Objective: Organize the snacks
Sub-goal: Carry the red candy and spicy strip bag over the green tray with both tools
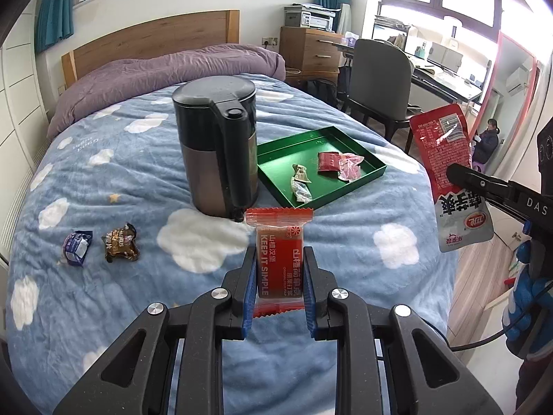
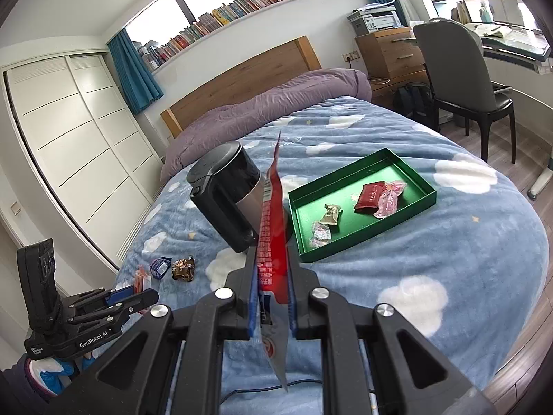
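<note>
My left gripper (image 1: 280,259) is shut on a red-orange snack bar (image 1: 280,259) and holds it above the bed. My right gripper (image 2: 273,259) is shut on a red and white snack pouch (image 2: 273,228), seen edge-on; the pouch also shows in the left wrist view (image 1: 446,159). A green tray (image 1: 273,152) lies on the bed to the right of a dark kettle (image 1: 217,145) and holds several small snacks, among them a dark red packet (image 2: 371,195). A blue wrapped candy (image 1: 76,247) and a brown wrapped candy (image 1: 121,245) lie on the blanket at left.
The bed has a blue cloud blanket (image 1: 345,235) and a purple duvet (image 1: 166,69) at the headboard. A grey chair (image 2: 459,69), desk and wooden drawers (image 2: 390,52) stand to the right. White wardrobe doors (image 2: 69,138) are at left.
</note>
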Demonstrator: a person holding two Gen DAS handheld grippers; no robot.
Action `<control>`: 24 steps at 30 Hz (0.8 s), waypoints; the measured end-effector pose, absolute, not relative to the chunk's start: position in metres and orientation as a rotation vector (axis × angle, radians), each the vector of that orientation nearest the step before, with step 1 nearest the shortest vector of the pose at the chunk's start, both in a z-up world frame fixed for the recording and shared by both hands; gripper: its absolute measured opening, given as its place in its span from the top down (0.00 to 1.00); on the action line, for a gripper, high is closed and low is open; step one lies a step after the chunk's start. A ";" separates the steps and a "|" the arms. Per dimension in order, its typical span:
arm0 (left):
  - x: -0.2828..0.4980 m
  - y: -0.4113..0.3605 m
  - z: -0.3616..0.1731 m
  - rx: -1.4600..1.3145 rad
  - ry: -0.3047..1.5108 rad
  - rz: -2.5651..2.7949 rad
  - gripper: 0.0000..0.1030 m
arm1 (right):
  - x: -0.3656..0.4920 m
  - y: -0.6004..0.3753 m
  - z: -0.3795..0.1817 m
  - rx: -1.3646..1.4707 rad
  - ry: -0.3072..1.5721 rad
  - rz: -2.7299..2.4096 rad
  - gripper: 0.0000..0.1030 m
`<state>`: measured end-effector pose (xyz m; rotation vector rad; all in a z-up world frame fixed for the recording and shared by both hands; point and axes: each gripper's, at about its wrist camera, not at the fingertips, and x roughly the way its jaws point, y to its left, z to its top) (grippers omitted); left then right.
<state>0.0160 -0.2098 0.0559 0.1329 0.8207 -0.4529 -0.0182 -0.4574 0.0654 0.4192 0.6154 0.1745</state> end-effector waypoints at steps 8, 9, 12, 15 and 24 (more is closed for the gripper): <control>0.038 -0.253 0.050 0.181 0.837 -0.497 0.81 | 0.011 -0.484 0.057 0.442 0.614 0.153 1.00; 0.041 -0.259 0.050 0.186 0.839 -0.501 0.81 | 0.014 -0.488 0.057 0.445 0.614 0.153 1.00; 0.053 -0.274 0.048 0.198 0.843 -0.510 0.81 | 0.025 -0.495 0.053 0.450 0.615 0.150 1.00; 0.066 -0.288 0.049 0.203 0.846 -0.516 0.81 | 0.037 -0.503 0.049 0.449 0.621 0.145 1.00; 0.122 -0.333 0.048 0.209 0.839 -0.519 0.81 | 0.083 -0.526 0.038 0.431 0.639 0.131 1.00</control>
